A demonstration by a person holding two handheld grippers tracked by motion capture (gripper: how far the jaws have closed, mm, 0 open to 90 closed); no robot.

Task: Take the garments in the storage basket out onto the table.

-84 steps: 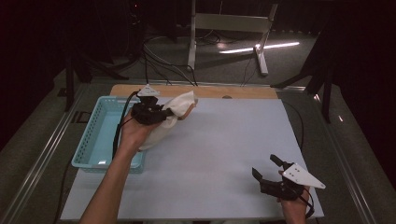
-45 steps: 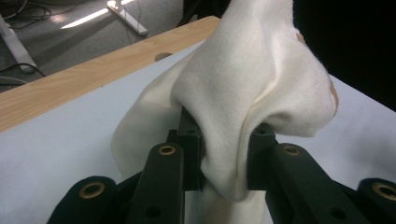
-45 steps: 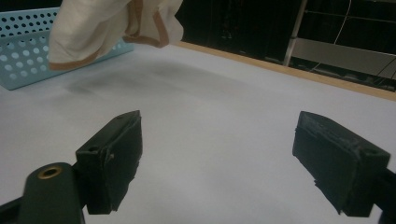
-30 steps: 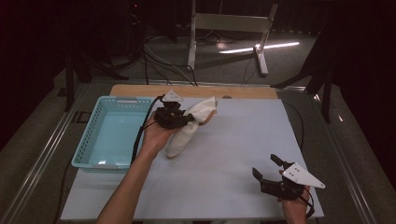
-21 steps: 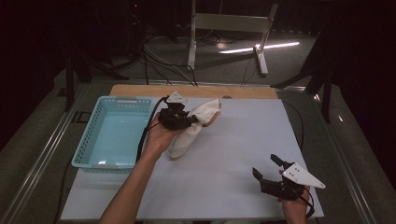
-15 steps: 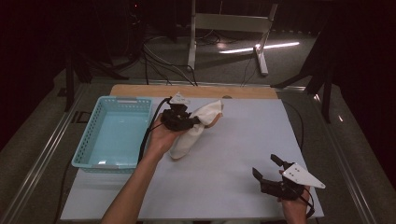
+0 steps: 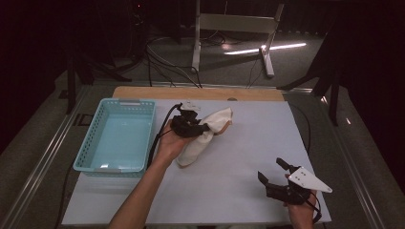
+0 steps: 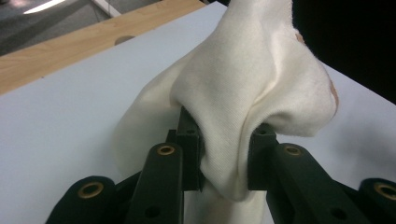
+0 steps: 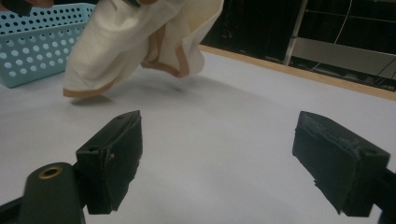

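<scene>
At the left of the table (image 7: 224,191), which is covered with a white sheet, sits a light blue plastic basket (image 7: 86,157) with perforated walls; its floor shows bare in the high view. A strip of bare wood edges the table's far side.

Just right of the basket, the person's left forearm reaches in from the near edge, and the left gripper (image 7: 203,128) is held above the sheet at the middle of the table's far half. Its jaws are clamped on a cream-white cloth (image 7: 207,136). In the left gripper view the cloth (image 8: 247,88) is bunched into a thick fold pinched tight between the two black pads, bulging up past them and hanging down below. In the high view one part of the cloth stretches to the right and far of the gripper, and another part droops toward the near side, where its lower end meets or nearly meets the sheet; which, I cannot tell. The right gripper view shows the cloth (image 9: 135,42) lifted, with a tan hem along its edges and a shadow beneath it on the sheet, the basket (image 9: 32,42) just behind it.

At the near right corner, well apart from the cloth, the right gripper (image 7: 276,171) rests low over the sheet in the person's right hand. Its jaws stand wide apart with only bare sheet between them.
</scene>
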